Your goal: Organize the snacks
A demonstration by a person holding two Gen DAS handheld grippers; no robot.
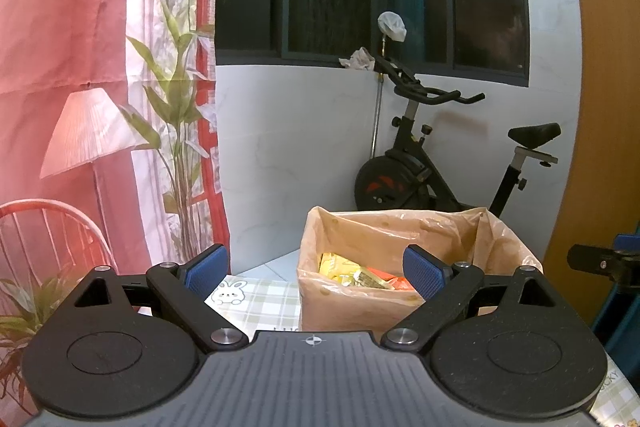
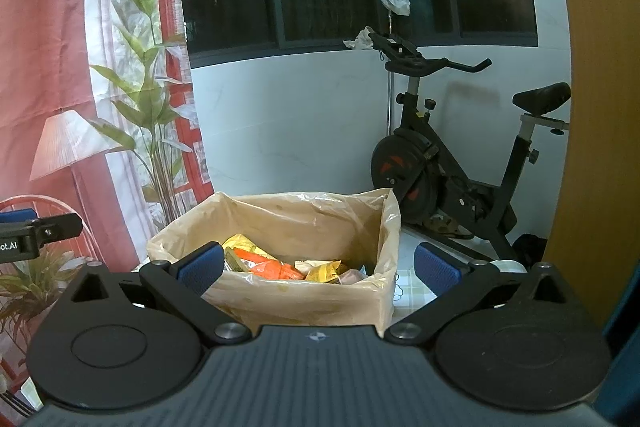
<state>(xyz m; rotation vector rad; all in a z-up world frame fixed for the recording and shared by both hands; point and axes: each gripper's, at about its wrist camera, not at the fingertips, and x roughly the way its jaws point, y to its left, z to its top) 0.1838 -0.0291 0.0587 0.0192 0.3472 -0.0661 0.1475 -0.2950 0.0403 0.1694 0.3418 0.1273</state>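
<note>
Yellow and orange snack packets (image 2: 280,265) lie heaped inside a brown cardboard box lined with clear plastic (image 2: 300,297), which stands on my checked-cloth worktop (image 1: 256,301). The box sits straight ahead of my right gripper (image 2: 318,265), framed between its blue-padded fingers (image 2: 202,267). From my left gripper (image 1: 316,269), it lies ahead and toward the right finger. Both pairs of fingers are spread wide and hold nothing. My right hand seems better lined up. A black exercise bike (image 2: 460,167) stands beyond.
</note>
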